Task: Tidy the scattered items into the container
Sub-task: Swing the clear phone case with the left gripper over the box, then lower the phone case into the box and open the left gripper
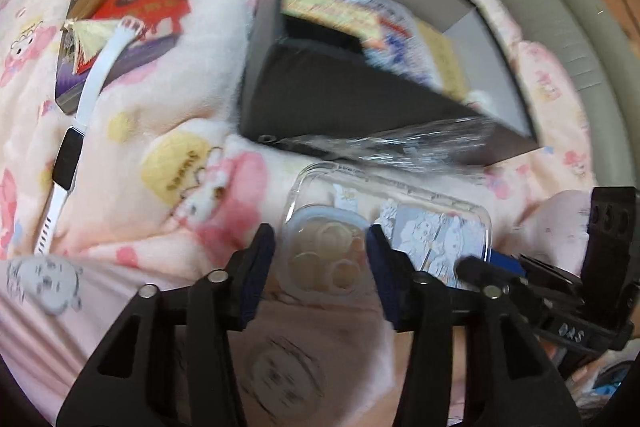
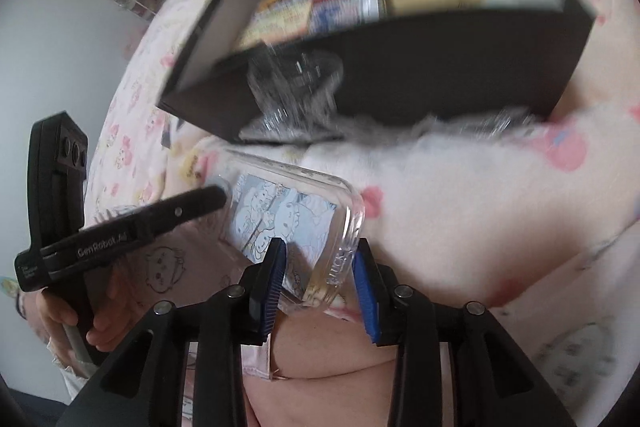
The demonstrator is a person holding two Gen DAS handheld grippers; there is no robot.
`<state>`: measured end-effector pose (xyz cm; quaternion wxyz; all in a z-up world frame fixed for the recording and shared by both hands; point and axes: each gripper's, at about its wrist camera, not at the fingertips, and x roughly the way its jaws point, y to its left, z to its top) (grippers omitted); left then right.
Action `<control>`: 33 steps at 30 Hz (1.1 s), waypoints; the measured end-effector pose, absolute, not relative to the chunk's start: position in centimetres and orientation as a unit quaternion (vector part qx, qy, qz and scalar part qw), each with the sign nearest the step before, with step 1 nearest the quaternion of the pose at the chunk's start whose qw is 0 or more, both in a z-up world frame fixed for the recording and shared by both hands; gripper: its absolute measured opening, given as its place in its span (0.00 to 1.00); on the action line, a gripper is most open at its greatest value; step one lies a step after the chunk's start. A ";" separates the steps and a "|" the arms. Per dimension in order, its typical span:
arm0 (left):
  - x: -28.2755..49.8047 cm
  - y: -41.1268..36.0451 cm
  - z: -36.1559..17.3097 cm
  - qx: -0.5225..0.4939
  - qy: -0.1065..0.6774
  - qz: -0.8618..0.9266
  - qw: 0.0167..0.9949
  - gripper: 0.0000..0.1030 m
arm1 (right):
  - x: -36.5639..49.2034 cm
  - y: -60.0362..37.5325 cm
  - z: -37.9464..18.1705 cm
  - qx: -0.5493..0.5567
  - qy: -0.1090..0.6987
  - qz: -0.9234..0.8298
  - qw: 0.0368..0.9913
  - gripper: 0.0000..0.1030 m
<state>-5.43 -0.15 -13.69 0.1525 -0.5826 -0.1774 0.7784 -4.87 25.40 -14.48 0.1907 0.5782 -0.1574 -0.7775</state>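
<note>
Clear phone case (image 1: pixel 388 227) flat on the bed's blanket (image 1: pixel 168 99), just near of the dark box (image 1: pixel 360 99), long axis running left–right. Left gripper (image 1: pixel 322 259) spread around its left end, right gripper (image 2: pixel 320 279) spread around its right; neither visibly pinching.

Box (image 1: pixel 360 99) contents blurred; crinkled plastic (image 2: pixel 296 87) smeared, unidentifiable.
</note>
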 end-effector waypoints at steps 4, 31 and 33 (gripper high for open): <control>-4.5 0.4 -10.1 -0.546 -0.202 0.792 0.182 0.43 | -4.8 27.5 -10.6 0.539 -0.189 -0.792 0.216 0.30; -24.3 0.7 -8.3 -0.523 -0.202 0.823 0.095 0.41 | -27.0 27.2 -8.9 0.536 -0.163 -0.773 0.298 0.30; -25.3 1.0 -9.4 -0.536 -0.194 0.817 0.086 0.41 | -28.0 27.4 -10.3 0.543 -0.174 -0.766 0.298 0.31</control>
